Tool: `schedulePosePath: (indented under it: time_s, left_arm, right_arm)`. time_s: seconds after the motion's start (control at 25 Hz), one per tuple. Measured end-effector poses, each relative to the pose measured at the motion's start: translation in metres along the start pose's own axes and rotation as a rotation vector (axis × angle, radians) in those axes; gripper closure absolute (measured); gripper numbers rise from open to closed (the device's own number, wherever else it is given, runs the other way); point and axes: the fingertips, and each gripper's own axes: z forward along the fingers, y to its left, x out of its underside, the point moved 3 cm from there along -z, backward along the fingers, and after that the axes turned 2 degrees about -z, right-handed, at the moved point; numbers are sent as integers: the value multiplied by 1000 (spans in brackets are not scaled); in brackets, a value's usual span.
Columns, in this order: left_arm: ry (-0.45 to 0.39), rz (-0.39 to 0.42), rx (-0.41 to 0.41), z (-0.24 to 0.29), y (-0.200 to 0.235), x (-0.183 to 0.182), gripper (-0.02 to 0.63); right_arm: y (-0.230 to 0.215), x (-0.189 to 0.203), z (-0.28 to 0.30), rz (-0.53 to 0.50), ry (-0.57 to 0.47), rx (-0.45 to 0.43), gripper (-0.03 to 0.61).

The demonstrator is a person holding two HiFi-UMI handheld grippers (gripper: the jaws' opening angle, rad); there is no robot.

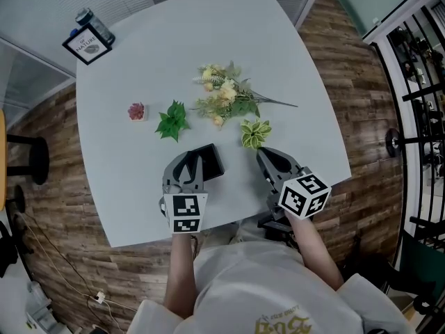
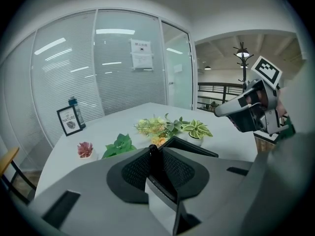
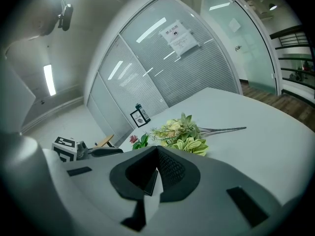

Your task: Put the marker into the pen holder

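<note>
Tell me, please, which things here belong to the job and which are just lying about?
Job: marker, pen holder, left gripper.

Lying about: flowers, pink plant, green plant, striped plant, sign, bottle.

My head camera looks steeply down on the table [image 1: 115,172] from above; cameras on my left gripper [image 1: 195,160] and right gripper [image 1: 265,154] sit low, close over it, facing outward along their jaws; all three share the flowers [image 1: 224,96].

- Marker [image 2: 152,151]: black, slender, held upright between the closed jaws of the left gripper [image 2: 154,157].
- Pen holder [image 1: 211,160]: black, square, open-topped, upright on the desk [image 1: 125,179], just beyond the marker.
</note>
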Motion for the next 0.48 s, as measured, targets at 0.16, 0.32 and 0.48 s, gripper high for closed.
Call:
schedulePosePath:
  time_s: [0.16,0.32,0.48]
  left_arm:
    - [14,8,-7,-1,-1,1,537]
    - [16,9,-25,-3,4,1,520]
    - [22,2,-31,-5,9,2,512]
  right_arm:
    - [1,-3,-5,0,-12,-2,561]
    - [2,-5,-8,1,-21,-2,561]
    - [4,-7,-10,-1,-28,-2,561]
